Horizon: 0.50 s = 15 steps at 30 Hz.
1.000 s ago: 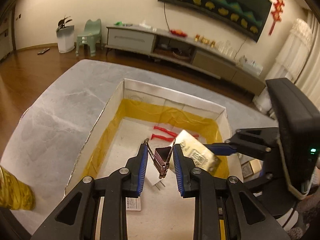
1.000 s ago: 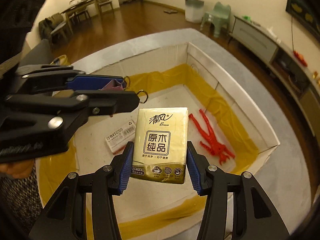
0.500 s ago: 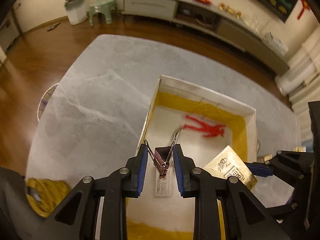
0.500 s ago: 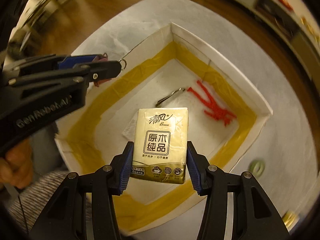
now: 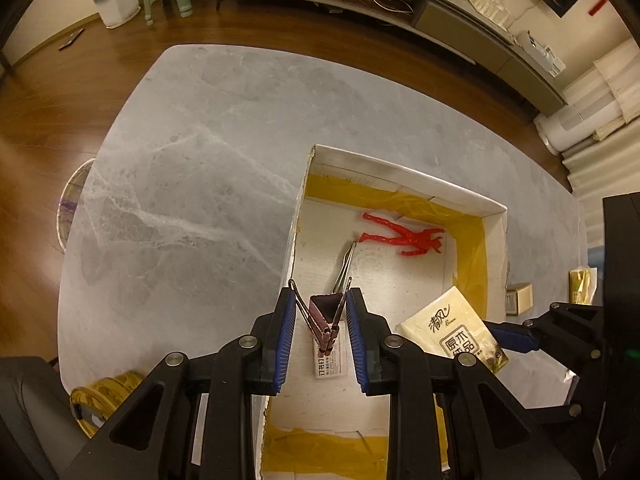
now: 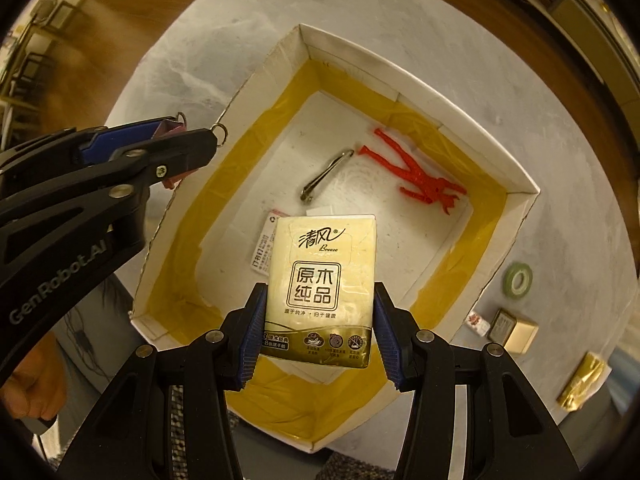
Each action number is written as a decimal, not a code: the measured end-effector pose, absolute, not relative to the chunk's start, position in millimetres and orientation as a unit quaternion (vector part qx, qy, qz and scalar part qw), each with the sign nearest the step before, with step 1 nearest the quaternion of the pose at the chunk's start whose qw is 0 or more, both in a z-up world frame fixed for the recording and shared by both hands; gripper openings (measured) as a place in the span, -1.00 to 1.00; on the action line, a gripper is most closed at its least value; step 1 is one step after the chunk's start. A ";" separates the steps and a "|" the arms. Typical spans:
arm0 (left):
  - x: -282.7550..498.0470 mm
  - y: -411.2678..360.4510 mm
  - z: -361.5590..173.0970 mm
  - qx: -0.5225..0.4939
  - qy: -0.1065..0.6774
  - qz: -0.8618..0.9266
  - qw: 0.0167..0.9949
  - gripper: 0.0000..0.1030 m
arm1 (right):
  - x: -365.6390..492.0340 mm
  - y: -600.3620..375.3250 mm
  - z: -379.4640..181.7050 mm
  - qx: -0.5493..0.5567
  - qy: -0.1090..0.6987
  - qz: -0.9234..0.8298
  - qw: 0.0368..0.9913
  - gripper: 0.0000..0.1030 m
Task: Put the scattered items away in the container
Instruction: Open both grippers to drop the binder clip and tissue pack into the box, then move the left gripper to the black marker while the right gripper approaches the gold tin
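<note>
My left gripper (image 5: 320, 322) is shut on a pink binder clip (image 5: 323, 314) and hangs over the near left wall of the white box (image 5: 404, 172). That box has yellow tape along its inside seams. My right gripper (image 6: 318, 320) is shut on a cream tissue pack (image 6: 322, 276), held high above the box (image 6: 424, 88). On the box floor lie a red toy figure (image 6: 416, 174), metal tweezers (image 6: 326, 176) and a small white labelled packet (image 5: 329, 360). The tissue pack (image 5: 452, 332) and the left gripper (image 6: 182, 136) each show in the other wrist view.
The box rests on a grey marble table (image 5: 192, 184). Right of the box lie a green tape roll (image 6: 518, 280), a small gold box (image 6: 518, 332), a gold foil packet (image 6: 580, 386) and a tiny white item (image 6: 478, 322). A gold object (image 5: 106, 400) lies by the table's near left edge.
Both grippers have risen and tilted downward, so the box looks smaller and more from above. The clip and the tissue pack stay gripped. The tweezers now show on the box floor.
</note>
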State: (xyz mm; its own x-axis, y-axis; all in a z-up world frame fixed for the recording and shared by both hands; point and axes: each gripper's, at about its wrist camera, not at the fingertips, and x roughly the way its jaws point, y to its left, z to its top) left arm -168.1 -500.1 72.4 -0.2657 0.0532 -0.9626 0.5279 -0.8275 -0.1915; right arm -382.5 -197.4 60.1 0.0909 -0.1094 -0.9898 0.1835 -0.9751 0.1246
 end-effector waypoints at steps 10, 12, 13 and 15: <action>-178.5 -516.2 63.7 0.595 0.257 -0.746 0.156 -0.44 | -385.7 -194.5 40.8 0.745 0.003 -0.661 0.088 0.11; -178.4 -516.6 62.0 0.597 0.262 -0.742 0.153 -0.44 | -385.1 -189.5 40.0 0.746 -0.009 -0.661 0.084 0.11; -178.5 -516.2 61.7 0.598 0.261 -0.742 0.153 -0.44 | -384.9 -187.1 40.2 0.746 -0.015 -0.661 0.083 0.11; -178.3 -514.7 61.9 0.599 0.260 -0.741 0.153 -0.44 | -384.4 -183.4 41.7 0.746 -0.024 -0.661 0.082 0.11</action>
